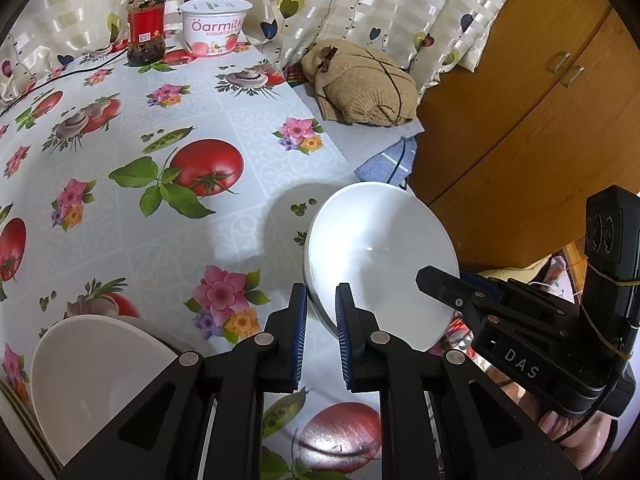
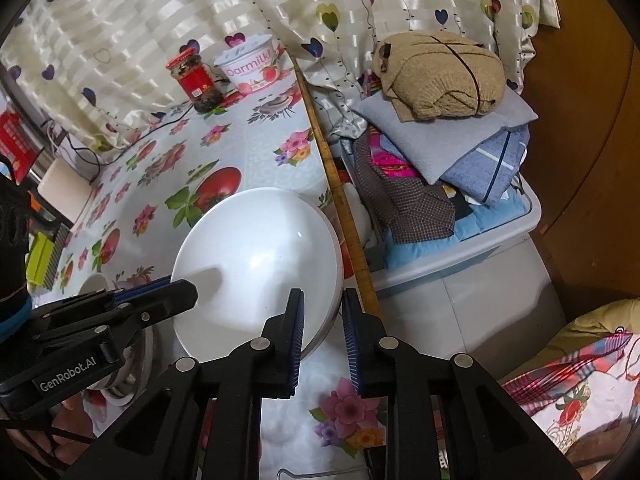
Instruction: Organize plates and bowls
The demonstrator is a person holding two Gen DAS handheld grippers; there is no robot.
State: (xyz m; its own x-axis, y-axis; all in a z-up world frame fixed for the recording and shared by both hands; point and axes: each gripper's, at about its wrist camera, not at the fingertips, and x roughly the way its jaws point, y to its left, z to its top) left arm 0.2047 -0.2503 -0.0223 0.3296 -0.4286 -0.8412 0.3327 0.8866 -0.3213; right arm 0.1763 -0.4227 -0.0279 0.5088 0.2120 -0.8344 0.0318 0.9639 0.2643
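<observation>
Table point(image 1: 120, 120) w/ white bowl point(image 1: 380, 248), tilted, rim clamped by left gripper point(image 1: 322, 300) & right gripper point(image 2: 322, 308) jaws; underside hidden.

I work in a home: flowered tablecloth point(image 1: 120, 128), heart-print curtain point(image 2: 168, 20), folded clothes point(image 2: 440, 160), wooden cupboard point(image 1: 520, 100).

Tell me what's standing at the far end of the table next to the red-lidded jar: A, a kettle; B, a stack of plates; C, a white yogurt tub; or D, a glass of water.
C: beside the red-lidded jar, near the curtain, stands a white yogurt tub with pink lettering and a peach picture; the right wrist view shows the same pair.
</observation>
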